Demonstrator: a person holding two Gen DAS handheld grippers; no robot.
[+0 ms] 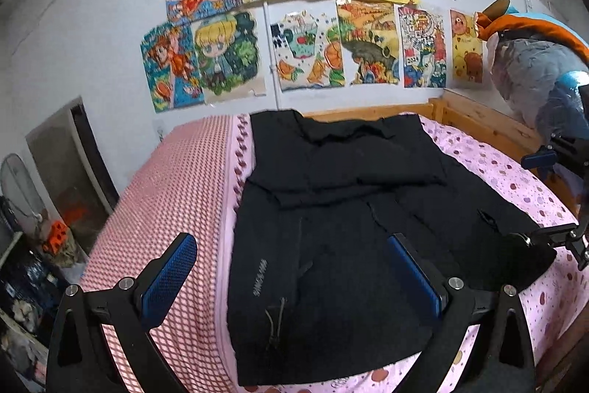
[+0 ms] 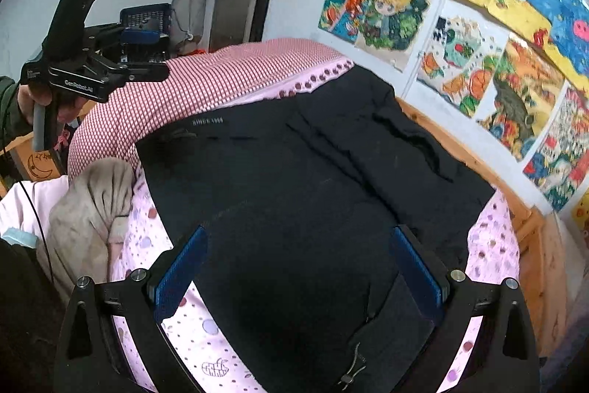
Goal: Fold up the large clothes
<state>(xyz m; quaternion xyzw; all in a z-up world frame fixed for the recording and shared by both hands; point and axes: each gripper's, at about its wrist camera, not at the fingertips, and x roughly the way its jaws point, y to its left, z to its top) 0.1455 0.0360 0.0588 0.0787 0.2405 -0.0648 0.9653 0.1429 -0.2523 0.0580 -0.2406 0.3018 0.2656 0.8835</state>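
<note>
A black jacket (image 1: 342, 231) is spread flat on the pink dotted bedsheet (image 1: 515, 179), partly folded over itself. The left gripper (image 1: 294, 275) is held with jaws wide open, the jacket's hem lying between and ahead of them. The right gripper (image 2: 298, 279) is likewise held open above the jacket's near edge. A beige garment (image 2: 92, 205) is seen left of the right jaws.

Jacket (image 1: 331, 227): spread on bed (image 1: 497, 168), collar toward headboard (image 1: 478, 120). Checked quilt (image 1: 176, 209): along bed's left edge. Crumpled cloth (image 2: 92, 209): at bed's near left corner. Drawings (image 1: 302, 24): wall behind bed.
</note>
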